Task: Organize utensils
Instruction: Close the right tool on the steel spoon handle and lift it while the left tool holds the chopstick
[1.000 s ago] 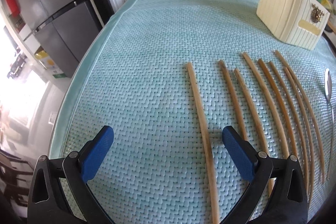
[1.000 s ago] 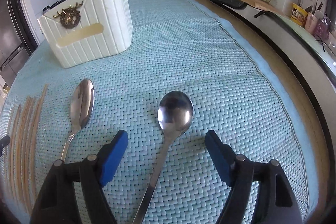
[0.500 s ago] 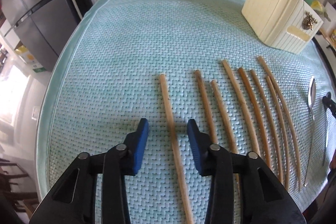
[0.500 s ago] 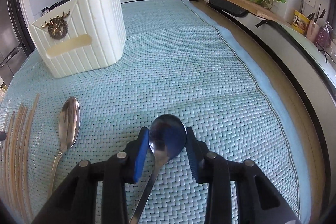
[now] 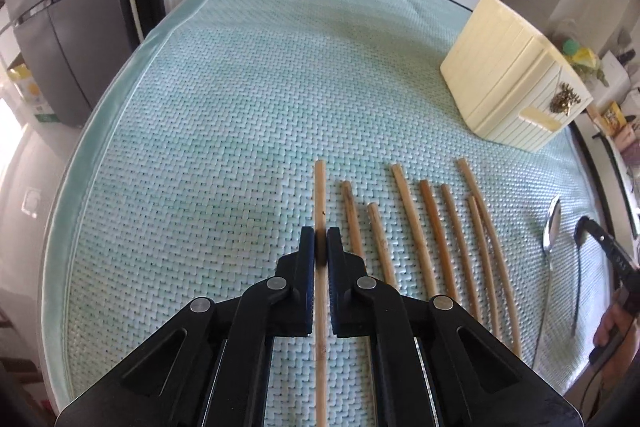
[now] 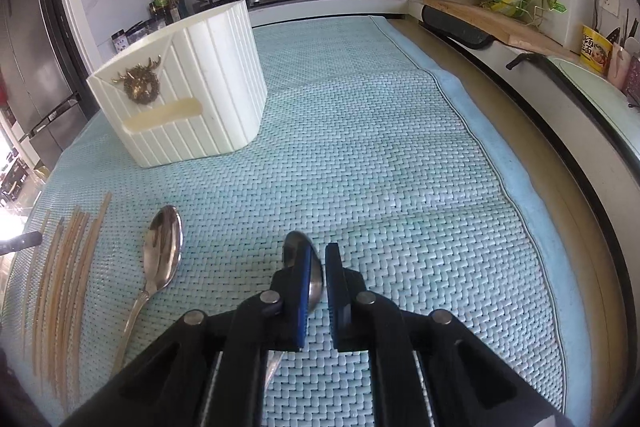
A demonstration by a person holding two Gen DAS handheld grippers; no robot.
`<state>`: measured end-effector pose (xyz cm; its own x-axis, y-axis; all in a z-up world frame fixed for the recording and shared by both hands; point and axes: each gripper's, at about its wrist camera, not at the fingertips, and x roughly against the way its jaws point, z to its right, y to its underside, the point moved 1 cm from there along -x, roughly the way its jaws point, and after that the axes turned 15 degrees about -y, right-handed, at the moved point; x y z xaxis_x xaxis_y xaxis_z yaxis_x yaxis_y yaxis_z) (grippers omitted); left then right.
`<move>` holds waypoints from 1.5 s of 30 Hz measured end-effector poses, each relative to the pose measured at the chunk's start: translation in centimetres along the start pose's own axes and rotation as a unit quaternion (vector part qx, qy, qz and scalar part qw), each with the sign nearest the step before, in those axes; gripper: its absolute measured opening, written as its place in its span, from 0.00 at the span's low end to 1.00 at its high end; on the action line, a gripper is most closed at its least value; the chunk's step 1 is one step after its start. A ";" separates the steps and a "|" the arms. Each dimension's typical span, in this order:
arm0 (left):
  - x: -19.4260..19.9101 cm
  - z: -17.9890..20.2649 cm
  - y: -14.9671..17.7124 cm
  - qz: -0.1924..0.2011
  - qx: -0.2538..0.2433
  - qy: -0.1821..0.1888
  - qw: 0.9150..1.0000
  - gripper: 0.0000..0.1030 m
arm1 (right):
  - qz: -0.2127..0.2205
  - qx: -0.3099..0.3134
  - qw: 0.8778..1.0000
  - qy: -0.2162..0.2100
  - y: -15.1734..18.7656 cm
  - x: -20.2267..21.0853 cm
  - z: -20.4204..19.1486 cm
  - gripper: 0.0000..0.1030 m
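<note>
Left claw (image 5: 321, 251), jaws just closed, pinching the leftmost chopstick (image 5: 320, 187) of a row of wooden chopsticks (image 5: 434, 227) on the pale green woven mat (image 5: 240, 107) over the counter. Right claw (image 6: 318, 275), jaws just closed too, clamped on a steel spoon (image 6: 294, 247) by the bowl. Second spoon (image 6: 162, 255) flat on the mat beside the chopsticks. Cream ribbed utensil holder (image 6: 192, 99) upright farther back.
</note>
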<state>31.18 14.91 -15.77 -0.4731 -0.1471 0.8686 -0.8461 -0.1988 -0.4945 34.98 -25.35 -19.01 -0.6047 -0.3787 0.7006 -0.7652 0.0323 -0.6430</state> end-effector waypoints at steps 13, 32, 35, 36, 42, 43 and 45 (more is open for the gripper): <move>3.0 -1.8 0.9 0.022 0.008 -0.004 1.000 0.04 | -0.009 -0.010 0.999 -0.034 -0.5 1.2 -0.4 0.55; 4.9 -1.5 0.9 0.052 0.018 -0.001 0.998 0.04 | 0.011 0.022 0.999 -0.038 -0.8 2.8 -4.8 0.34; 7.2 -1.9 0.6 0.073 0.021 0.009 0.997 0.04 | 0.035 0.042 0.996 -0.064 -1.2 5.7 -6.2 0.34; 8.1 -2.1 0.5 0.081 0.021 0.012 0.996 0.04 | 0.043 0.047 0.995 -0.073 -1.3 6.7 -6.7 0.34; 12.9 -2.5 -0.2 0.129 0.020 0.030 0.991 0.04 | 0.081 0.088 0.988 -0.098 -2.0 10.5 -9.1 0.33; 13.4 -2.5 -0.3 0.134 0.021 0.033 0.990 0.04 | 0.086 0.094 0.987 -0.099 -2.1 10.8 -9.4 0.33; 14.0 -2.5 -0.5 0.142 0.024 0.039 0.989 0.04 | 0.093 0.102 0.986 -0.094 -2.2 11.2 -9.8 0.30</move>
<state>24.31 15.35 -3.26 -0.7089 -0.1285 0.6935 -0.6651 -0.2054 -0.7179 27.72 -20.54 -6.76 -0.6642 -0.5495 0.5068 -0.5728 -0.0616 -0.8174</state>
